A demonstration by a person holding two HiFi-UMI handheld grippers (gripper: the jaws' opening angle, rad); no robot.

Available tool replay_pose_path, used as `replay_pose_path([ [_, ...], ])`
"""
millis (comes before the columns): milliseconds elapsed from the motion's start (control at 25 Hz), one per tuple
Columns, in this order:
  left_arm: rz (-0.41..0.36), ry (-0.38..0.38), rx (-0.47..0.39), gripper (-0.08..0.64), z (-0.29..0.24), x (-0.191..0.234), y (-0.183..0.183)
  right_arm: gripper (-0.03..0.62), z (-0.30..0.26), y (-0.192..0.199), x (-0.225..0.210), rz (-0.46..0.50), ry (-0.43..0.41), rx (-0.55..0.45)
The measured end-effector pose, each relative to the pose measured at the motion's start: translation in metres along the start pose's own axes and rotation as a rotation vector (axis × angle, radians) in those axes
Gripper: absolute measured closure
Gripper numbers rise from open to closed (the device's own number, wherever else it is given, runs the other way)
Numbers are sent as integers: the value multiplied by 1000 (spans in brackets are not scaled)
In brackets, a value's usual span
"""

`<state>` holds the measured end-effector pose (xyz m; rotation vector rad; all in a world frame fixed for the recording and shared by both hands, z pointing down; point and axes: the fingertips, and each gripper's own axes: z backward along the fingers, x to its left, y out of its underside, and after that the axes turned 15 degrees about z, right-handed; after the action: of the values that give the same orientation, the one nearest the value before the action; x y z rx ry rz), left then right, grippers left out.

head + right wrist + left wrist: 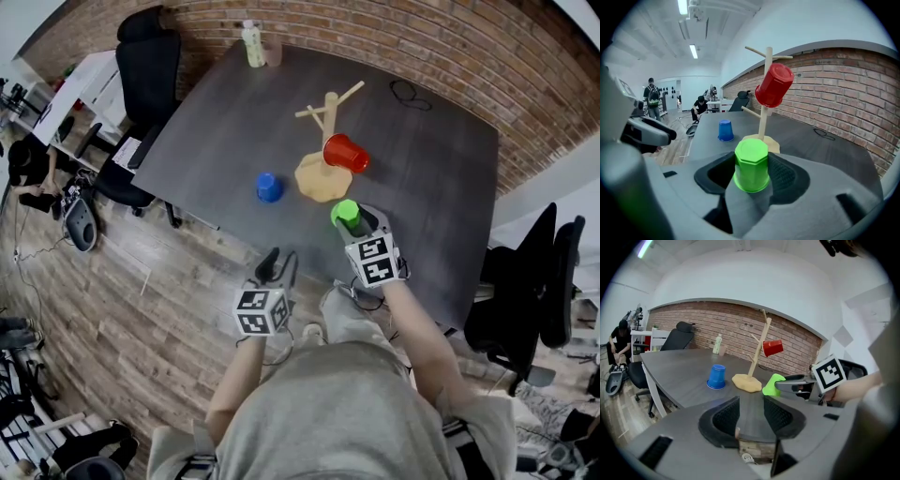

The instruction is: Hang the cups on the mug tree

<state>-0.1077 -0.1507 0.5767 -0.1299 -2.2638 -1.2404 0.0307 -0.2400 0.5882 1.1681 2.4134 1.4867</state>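
We find the right gripper (752,174) clamped wide on the upturned green cup (751,159), axis upright. The mug tree (763,115) stands just beyond it on the far side, with a red cup (774,85) already hung. The left gripper (751,414) is part open and empty. The blue cup (716,376) sits left of the tree.

Red cup (346,153), grn cup (751,165), blu cup (269,187), tan tree (330,108).

Counted at one dark table (441,187): three bright cups, namely one red cup (346,153), one blue cup (269,187) and one green cup (344,213), plus one wooden mug tree (328,117), one bottle (253,45) and one looped cable (410,94).
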Motion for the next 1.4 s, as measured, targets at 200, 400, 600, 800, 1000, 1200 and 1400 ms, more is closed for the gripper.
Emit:
replay_pose_path([
  [200, -10, 22, -6, 403, 8, -6, -1, 374, 18, -13, -3, 7, 29, -27],
  [400, -25, 38, -13, 403, 17, -11, -2, 374, 40, -30, -5, 0, 50, -56],
  [600, -31, 54, -11, 405, 27, -15, 0, 374, 63, -49, -10, -15, 76, -89],
  [800, -34, 67, -13, 410, 35, -21, 5, 374, 90, -68, -20, -37, 112, -133],
  [1000, -32, 74, -21, 410, 40, -25, 6, 374, 114, -90, -32, -30, 137, -174],
  [1200, -22, 77, -40, 416, 39, -33, 3, 374, 134, -114, -53, -13, 159, -215],
  [1400, -19, 76, -62, 416, 31, -41, -5, 374, 144, -139, -80, 13, 176, -252],
])
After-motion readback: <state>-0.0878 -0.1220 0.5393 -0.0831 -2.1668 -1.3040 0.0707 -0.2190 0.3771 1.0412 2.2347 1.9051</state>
